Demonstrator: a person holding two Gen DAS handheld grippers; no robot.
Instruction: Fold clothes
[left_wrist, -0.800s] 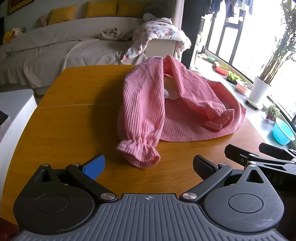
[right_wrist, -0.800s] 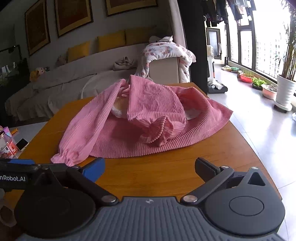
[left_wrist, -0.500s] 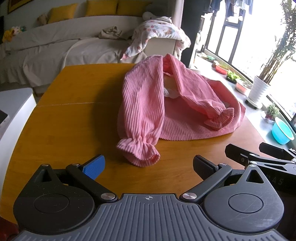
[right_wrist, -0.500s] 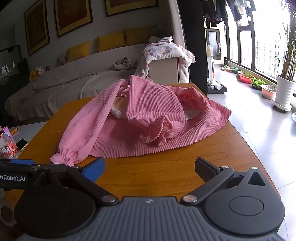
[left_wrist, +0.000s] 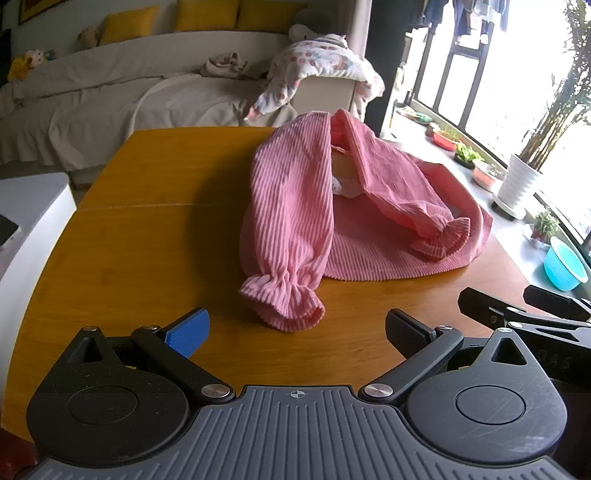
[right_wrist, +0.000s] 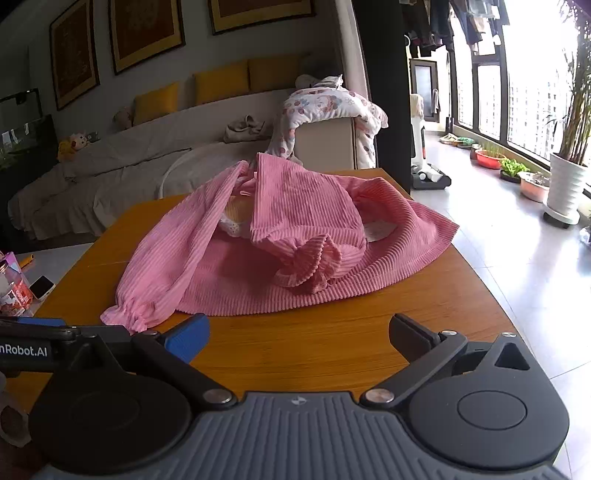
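A long sofa (right_wrist: 155, 147) under a pale cover ran along the far wall, with yellow cushions (right_wrist: 221, 85) and 3 framed pictures (right_wrist: 144, 33) above it. Daylight came through tall dark-framed windows (right_wrist: 517, 74) onto a glossy tiled floor (right_wrist: 517, 236), where a white planter (right_wrist: 565, 184) stood.
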